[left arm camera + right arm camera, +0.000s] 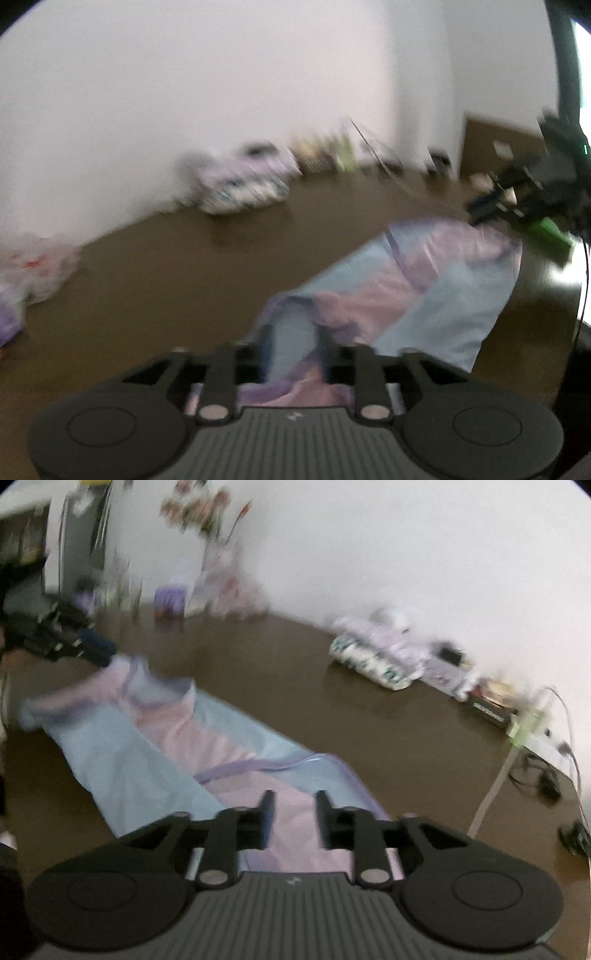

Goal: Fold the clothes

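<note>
Left gripper [291, 347] jaws pinching pastel garment [424, 280], right gripper [291, 819] jaws parted above it, blurred

Both views are soft with motion blur; the clutter along the table's [155, 273] far edge smears into streaks, while the gripper bodies at the bottom stay fairly sharp. Light is even and rather dim, the white wall [221, 92] washed to a pale grey-pink. A bright strip (overexposed, perhaps a window) glares at the top right corner of the left view. Fisheye bending curves the table edge, and dark vignetting fills the corners.
</note>
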Tool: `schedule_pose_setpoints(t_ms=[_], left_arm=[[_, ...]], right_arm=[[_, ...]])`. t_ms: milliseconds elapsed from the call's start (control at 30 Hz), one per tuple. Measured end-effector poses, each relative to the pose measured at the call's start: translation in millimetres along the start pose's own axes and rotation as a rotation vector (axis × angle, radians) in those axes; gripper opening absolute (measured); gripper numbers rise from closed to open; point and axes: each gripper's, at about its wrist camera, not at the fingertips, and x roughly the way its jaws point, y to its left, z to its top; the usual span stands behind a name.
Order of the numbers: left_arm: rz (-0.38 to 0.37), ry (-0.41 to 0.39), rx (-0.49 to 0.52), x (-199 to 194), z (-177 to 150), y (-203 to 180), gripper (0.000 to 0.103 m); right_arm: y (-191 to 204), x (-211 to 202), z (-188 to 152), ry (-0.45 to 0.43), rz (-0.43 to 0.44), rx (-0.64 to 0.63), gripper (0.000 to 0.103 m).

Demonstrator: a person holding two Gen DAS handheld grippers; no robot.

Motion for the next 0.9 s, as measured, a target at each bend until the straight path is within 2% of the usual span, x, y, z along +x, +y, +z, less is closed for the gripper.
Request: schedule_pose_setpoints(t_ms=[67, 167, 300, 333, 367, 433, 500, 567, 667, 800, 900], left_arm=[[-0.009, -0.031, -0.071, -32.9, -14.2, 7.0, 0.063], [-0.063, -0.036, -0.101, -59.2, -40.9, -11.9, 0.067], [-0.047, 0.066, -0.055, -44.3, -67.5, -39.6, 0.067], [-0.033, 0.095, -0.061, -37.7, -72.6, -40.2, 0.064], [-0.018, 0.12, -0.073, -32.1, -77.3, -40.0, 0.056], [0.012, 0.138, -0.118, -28.3, -84.7, -35.8, 0.05], [0.038, 0.119, -0.147, -38.8, -91.8, -30.5, 0.05], [0.041, 0.081, -0.173, -54.6, -97.9, -24.7, 0.054], [0.044, 0.071, -0.16, -65.7, -101.3, -25.9, 0.065], [0.066, 0.08, -0.02, -59.8, -105.7, -34.9, 0.065], [0.063, 0.099, 0.048, -50.8, -105.6, -40.2, 0.059]], right_arm=[[-9.3, -27.8, -16.0, 0.003, 0.079, 0.046, 0.039], [-9.7, -43.4, -47.7, 0.07, 0.148, 0.085, 0.039], [-7.2, -31.6, -69.4, 0.146, 0.087, 0.099, 0.033], [-9.1, -28.7, -69.8, 0.146, 0.072, 0.108, 0.032], [-13.1, -25.7, -70.1, 0.149, 0.064, 0.122, 0.032], [-16.4, -19.5, -71.9, 0.184, 0.057, 0.129, 0.032], [-16.7, -23.9, -74.3, 0.198, 0.024, 0.114, 0.032], [-13.2, -31.7, -71.2, 0.177, -0.006, 0.113, 0.033], [4.1, -34.6, -56.0, 0.097, 0.033, 0.117, 0.037], [51.9, -11.9, -34.9, 0.03, 0.185, 0.053, 0.037], [83.4, 8.4, -23.9, 0.014, 0.269, -0.004, 0.037]])
